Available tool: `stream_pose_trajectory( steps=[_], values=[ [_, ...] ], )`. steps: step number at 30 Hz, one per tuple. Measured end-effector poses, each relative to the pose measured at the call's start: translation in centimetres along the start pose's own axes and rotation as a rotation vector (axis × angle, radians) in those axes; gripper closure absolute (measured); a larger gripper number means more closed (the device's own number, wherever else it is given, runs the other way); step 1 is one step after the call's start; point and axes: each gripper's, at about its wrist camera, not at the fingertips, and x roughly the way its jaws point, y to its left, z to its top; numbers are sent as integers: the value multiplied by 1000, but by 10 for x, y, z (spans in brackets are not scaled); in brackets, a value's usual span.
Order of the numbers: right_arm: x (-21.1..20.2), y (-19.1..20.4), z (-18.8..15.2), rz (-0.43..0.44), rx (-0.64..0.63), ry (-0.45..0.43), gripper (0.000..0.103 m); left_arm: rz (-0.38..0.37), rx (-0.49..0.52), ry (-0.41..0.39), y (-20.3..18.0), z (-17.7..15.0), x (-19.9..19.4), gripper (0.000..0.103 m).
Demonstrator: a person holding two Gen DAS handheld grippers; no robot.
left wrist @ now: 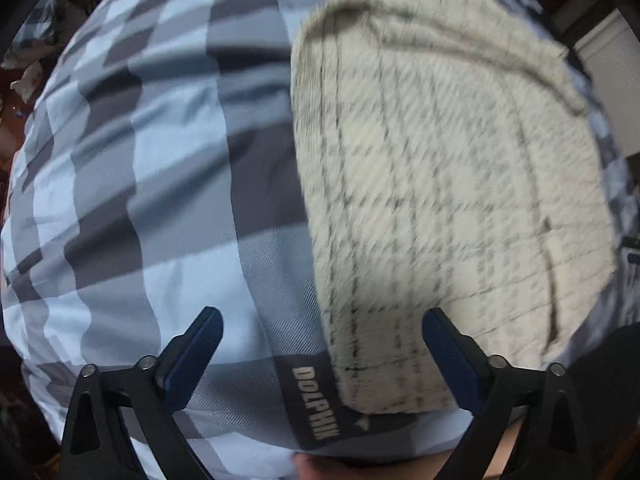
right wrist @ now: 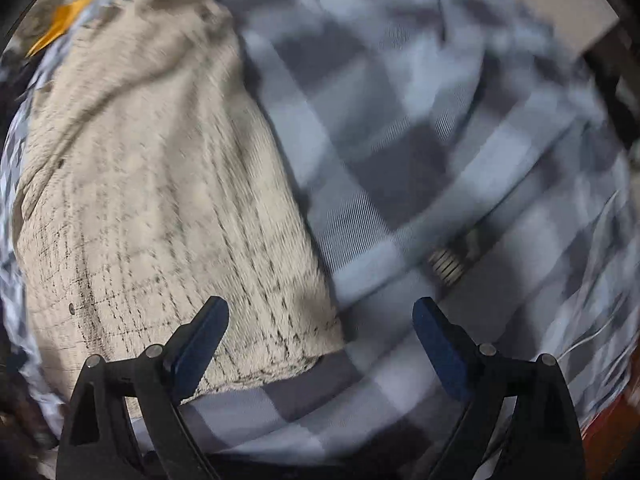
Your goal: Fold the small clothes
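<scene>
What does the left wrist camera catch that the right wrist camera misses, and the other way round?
Only the left wrist view shows a dark label reading DOLPHIN on the bedding, beside the garment's near corner. Only the right wrist view shows an orange scrap at the far upper left and a small ribbed metal piece on the bedding. Both show the cream checked garment lying on the grey and blue chequered bedding, and each shows its own gripper open and empty: left gripper, right gripper.

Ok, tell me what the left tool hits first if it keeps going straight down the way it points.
Most likely the near left edge of the cream knitted garment, with the checked bedcover beside it. The left tool, open, straddles that edge; depth is unclear in the blur.
</scene>
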Motion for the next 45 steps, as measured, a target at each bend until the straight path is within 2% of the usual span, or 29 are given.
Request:
stream_pose_trajectory(
  steps=[2, 5, 9, 11, 13, 14, 18, 21, 23, 26, 28, 29, 30, 31, 33, 38, 39, 40, 41, 42, 43, 45],
  values=[
    [27, -10, 12, 39, 45, 100, 12, -8, 1, 63, -2, -5, 14, 6],
    [53, -18, 25, 99, 82, 189, 12, -31, -7, 113, -6, -10, 26, 6],
    [82, -21, 42, 72, 75, 266, 13, -76, -26, 154, -9, -13, 38, 6],
    [87, -16, 49, 60, 41, 272, 27, -37, -12, 177, -14, -14, 47, 6],
    [89, -6, 54, 49, -12, 262, 52, 8, -4, 191, -19, -16, 55, 5],
    [89, -1, 57, 41, -40, 251, 55, 19, -9, 195, -20, -17, 58, 4],
    [91, 6, 68, 30, -89, 216, 82, 54, -25, 207, -28, -16, 69, 0],
    [93, 3, 78, 68, -86, 187, 92, 53, -28, 207, -31, -10, 71, 0],
    [95, -3, 86, 101, -74, 163, 94, 25, -29, 196, -29, -11, 68, 0],
    [95, -10, 100, 134, -52, 129, 94, -10, -43, 167, -21, -5, 54, 18],
    [86, -5, 105, 143, -34, 109, 95, -40, -53, 134, -17, -4, 38, 47],
    [84, -9, 108, 142, -21, 90, 95, -62, -57, 121, -15, -4, 33, 54],
    [80, -11, 109, 150, -18, 76, 95, -98, -60, 110, -15, -5, 25, 67],
    [75, -10, 108, 170, -22, 57, 94, -159, -56, 99, -17, -7, 19, 76],
    [66, -11, 113, 200, -40, 11, 95, -231, -28, 87, -23, -10, 9, 79],
    [45, 14, 90, 211, -111, -35, 95, -229, 16, 76, -33, -10, 1, 80],
    [42, 15, 91, 210, -116, -53, 95, -230, 12, 77, -33, -10, 1, 84],
    [40, 18, 84, 219, -109, -67, 96, -233, 9, 79, -34, -10, 4, 91],
    [37, 17, 84, 255, -103, -85, 97, -240, 7, 80, -36, -11, 5, 93],
    [30, 25, 64, 283, -103, -98, 98, -251, 3, 77, -34, -10, 5, 95],
    [26, 26, 60, 309, -103, -113, 99, -278, -3, 75, -32, -8, 6, 97],
    [20, 28, 50, 322, -108, -130, 99, -298, -5, 62, -33, -6, 5, 99]
  ],
)
